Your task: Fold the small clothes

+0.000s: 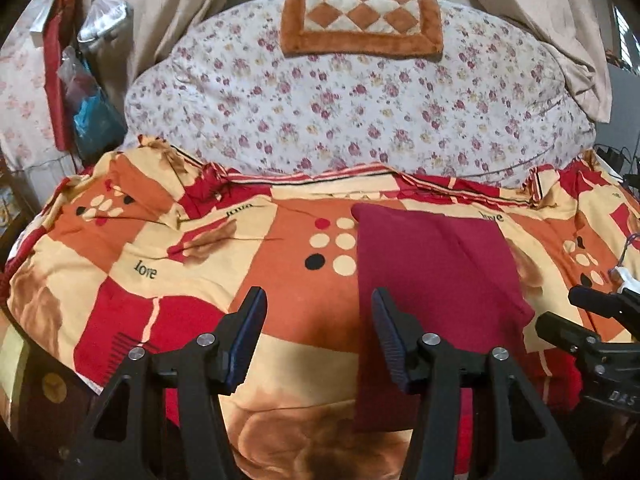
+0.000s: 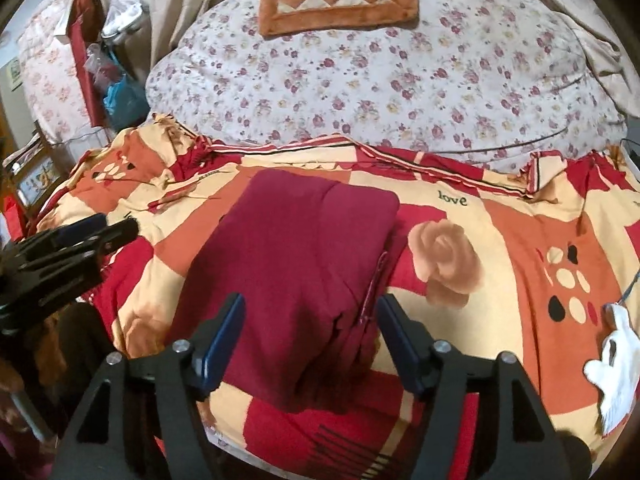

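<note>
A dark red garment (image 1: 436,276) lies folded into a long rectangle on the patterned orange, red and cream bedspread (image 1: 192,248). It also shows in the right wrist view (image 2: 288,264). My left gripper (image 1: 318,312) is open and empty, above the bedspread just left of the garment's near end. My right gripper (image 2: 310,320) is open and empty, its jaws standing either side of the garment's near right part. The right gripper shows at the right edge of the left wrist view (image 1: 576,320); the left gripper shows at the left of the right wrist view (image 2: 80,236).
A floral quilt (image 1: 352,112) is heaped behind the bedspread, with an orange checked cushion (image 1: 362,20) on top. A white glove-shaped cloth (image 2: 616,364) lies at the bed's right edge. Bags and a metal pot (image 1: 100,36) hang at the left. Curtains hang behind.
</note>
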`<state>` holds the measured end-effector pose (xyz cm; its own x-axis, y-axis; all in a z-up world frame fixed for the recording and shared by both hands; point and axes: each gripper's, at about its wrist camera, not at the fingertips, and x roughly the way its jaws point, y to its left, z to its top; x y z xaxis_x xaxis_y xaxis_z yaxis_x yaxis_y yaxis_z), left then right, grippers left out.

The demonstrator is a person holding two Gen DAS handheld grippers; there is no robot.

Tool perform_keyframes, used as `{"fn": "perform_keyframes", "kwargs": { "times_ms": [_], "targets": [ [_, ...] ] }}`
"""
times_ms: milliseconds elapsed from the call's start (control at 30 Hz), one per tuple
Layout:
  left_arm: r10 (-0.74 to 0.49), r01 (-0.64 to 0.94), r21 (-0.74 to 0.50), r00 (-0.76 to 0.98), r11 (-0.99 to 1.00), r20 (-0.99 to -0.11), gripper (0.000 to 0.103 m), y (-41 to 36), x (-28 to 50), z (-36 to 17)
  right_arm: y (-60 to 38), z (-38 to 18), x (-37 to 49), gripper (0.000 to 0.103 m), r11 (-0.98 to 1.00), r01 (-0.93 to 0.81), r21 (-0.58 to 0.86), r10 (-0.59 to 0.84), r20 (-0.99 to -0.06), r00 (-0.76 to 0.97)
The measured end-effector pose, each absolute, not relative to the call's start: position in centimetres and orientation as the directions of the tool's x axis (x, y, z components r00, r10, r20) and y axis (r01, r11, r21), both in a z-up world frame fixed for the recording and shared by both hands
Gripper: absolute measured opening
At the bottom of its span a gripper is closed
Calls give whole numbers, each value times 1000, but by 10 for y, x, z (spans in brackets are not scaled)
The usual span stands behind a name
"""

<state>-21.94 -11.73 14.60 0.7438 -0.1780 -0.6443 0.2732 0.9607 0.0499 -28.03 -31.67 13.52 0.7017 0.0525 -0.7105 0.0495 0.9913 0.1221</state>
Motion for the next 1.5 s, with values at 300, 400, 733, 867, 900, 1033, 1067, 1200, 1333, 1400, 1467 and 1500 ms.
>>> {"fn": "perform_keyframes", "kwargs": {
  "times_ms": [300,400,733,867,900,1033,1067,1200,1333,1400,1467,1500],
  "targets": [
    [-148,241,99,821,965,-551,34,-116,-237,165,-305,137,-273,83,992,69,101,21,-695,718],
    [-173,267,95,817,959,-551,34,-118,-240,168,-303,137,-273,84,992,64,106,28,-696,717],
    [-169,260,93,821,961,-546,34,-120,-243,170,-303,137,-274,84,994,69,87,11,-695,719],
    [-164,259,98,818,961,-551,34,-122,-243,169,-303,137,-274,85,994,70,85,9,-695,719],
    [-166,260,96,817,961,-552,34,-122,-242,169,-303,137,-274,85,994,70,85,9,-697,718],
    [-167,258,92,817,962,-552,34,-123,-242,169,-303,135,-273,85,994,69,81,8,-703,711],
    [-165,258,95,817,961,-552,34,-121,-242,169,-305,135,-273,85,994,69,82,8,-703,711],
    [-166,260,94,814,961,-557,34,-124,-242,167,-306,134,-272,86,994,72,82,7,-706,708],
    [-165,260,94,813,961,-558,34,-125,-242,166,-306,132,-271,86,994,72,82,8,-710,704],
    [-164,258,94,813,961,-558,34,-126,-242,165,-305,131,-270,86,994,69,80,8,-712,702],
    [-164,258,93,813,962,-559,34,-126,-242,165,-304,131,-269,86,995,67,79,9,-713,701],
    [-163,257,92,813,962,-559,34,-127,-242,165,-304,130,-269,86,995,68,79,9,-714,700]
  ]
}}
